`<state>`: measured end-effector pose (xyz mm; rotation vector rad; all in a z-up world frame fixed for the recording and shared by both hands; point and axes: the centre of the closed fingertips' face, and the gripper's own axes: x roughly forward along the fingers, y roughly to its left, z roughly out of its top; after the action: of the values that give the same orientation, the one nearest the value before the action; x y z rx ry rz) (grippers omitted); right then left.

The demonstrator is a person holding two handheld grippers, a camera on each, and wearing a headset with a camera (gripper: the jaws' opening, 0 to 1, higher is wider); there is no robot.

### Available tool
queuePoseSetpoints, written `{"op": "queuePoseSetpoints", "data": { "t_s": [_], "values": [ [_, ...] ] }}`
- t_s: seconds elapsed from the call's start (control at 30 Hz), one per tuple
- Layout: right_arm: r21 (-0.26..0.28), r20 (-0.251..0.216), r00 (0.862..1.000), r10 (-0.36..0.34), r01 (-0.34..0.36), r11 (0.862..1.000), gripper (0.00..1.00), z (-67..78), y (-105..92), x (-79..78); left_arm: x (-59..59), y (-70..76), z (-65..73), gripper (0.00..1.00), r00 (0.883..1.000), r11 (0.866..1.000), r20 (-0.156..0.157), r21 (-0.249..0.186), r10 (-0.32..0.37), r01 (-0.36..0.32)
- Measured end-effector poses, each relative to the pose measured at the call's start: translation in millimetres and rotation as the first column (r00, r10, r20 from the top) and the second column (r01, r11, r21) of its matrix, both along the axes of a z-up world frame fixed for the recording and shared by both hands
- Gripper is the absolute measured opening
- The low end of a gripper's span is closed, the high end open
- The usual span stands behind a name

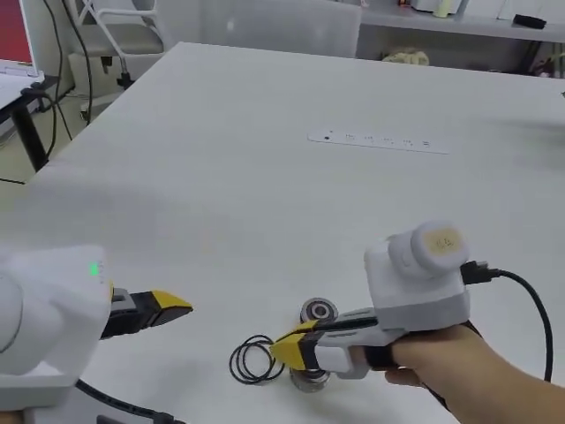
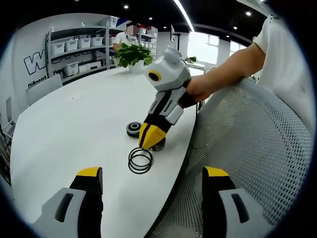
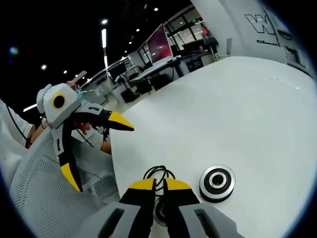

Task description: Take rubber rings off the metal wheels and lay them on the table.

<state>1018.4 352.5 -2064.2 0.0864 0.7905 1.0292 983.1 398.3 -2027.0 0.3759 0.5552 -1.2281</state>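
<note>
- Left gripper (image 2: 152, 183) — jaws wide apart, empty, well off to one side of the work.
- Right gripper (image 3: 158, 186) is nearer: jaws almost closed, tips right over one wheel (image 1: 307, 382) — whether they pinch a ring, I cannot tell.
- Second wheel (image 3: 217, 182) lies flat just beside.
- Loose rings (image 3: 157, 172) lie on the table (image 3: 237, 109), just ahead of the tips.

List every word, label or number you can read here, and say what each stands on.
"W": large outlined lettering on the back wall, left gripper view; rest cut off.
Small line under it: too blurred to read.
"W": wall lettering, right gripper view; rest cut off.
White strip on the table: markings too small to read.
</note>
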Motion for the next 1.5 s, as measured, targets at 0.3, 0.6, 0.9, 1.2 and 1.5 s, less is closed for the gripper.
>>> {"op": "queuePoseSetpoints", "data": {
  "t_s": [0.3,0.6,0.9,1.2,1.5],
  "values": [
    [-0.069,0.052,0.997,0.053,-0.05,0.996,0.06,-1.2,-3.2,-0.9,0.6,0.3,0.8,0.8,1.0,1.0,-0.004,-0.006,0.008,-0.008],
    [-0.053,0.084,0.996,0.017,-0.012,0.999,0.07,10.8,-13.5,11.6,0.4,0.0,1.3,0.8,1.0,1.0,0.0,-0.007,0.006,-0.006],
    [-0.001,0.108,0.991,-0.078,0.079,0.997,0.08,27.6,-32.1,31.9,-0.1,-3.4,5.5,0.8,1.0,1.0,0.01,-0.023,-0.008,0.008],
    [0.022,0.107,0.983,-0.149,0.147,0.989,0.09,33.9,-48.4,44.1,7.4,-4.4,15.5,0.82,0.998,0.999,0.05,-0.008,-0.038,0.038],
    [0.025,0.105,0.975,-0.198,0.196,0.98,0.1,35.5,-63.9,52.4,26.4,-21.1,65.2,0.89,0.987,0.992,0.13,-0.071,-0.094,0.104]
  ]
}}
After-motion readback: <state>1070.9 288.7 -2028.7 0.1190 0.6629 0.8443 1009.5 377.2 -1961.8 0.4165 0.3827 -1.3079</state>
